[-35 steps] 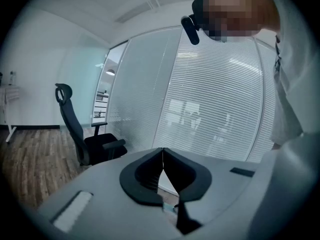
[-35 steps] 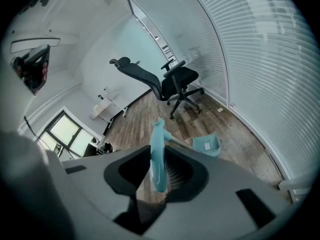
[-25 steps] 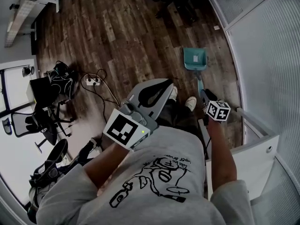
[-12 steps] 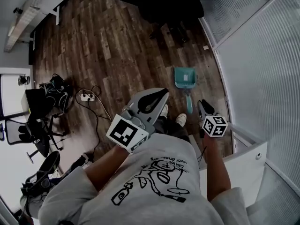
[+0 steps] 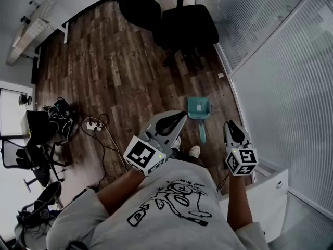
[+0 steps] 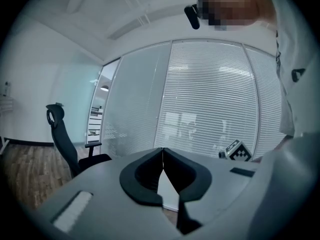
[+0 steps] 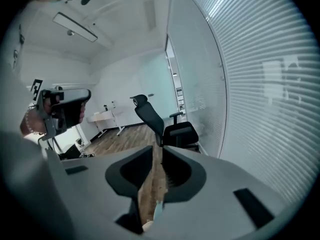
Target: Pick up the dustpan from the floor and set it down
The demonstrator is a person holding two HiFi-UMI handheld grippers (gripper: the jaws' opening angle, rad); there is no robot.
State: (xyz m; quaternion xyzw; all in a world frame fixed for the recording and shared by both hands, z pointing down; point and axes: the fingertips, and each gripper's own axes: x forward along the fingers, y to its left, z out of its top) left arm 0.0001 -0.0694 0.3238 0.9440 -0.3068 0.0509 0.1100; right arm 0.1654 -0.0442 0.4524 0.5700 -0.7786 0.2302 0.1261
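The teal dustpan (image 5: 199,108) lies flat on the wooden floor by the glass wall, its handle pointing back toward my feet. My right gripper (image 5: 229,123) hangs in the air to the right of the handle, well apart from it. Its jaws are closing with a thin slit left between them (image 7: 157,148) and nothing in it. Low down through that slit a sliver of the teal handle (image 7: 156,210) shows. My left gripper (image 5: 181,113) is held up left of the dustpan, shut and empty, its tips meeting (image 6: 162,150).
Two black office chairs (image 5: 187,27) stand beyond the dustpan. A glass wall with blinds (image 5: 281,72) runs along the right, and a white cabinet (image 5: 270,189) sits beside my right arm. A power strip with cables (image 5: 92,123) and bags (image 5: 57,116) lie at the left.
My right gripper has risen away from the end of the dustpan's handle, and the dustpan stays on the floor. The whole view has lifted, and the left gripper has risen a little.
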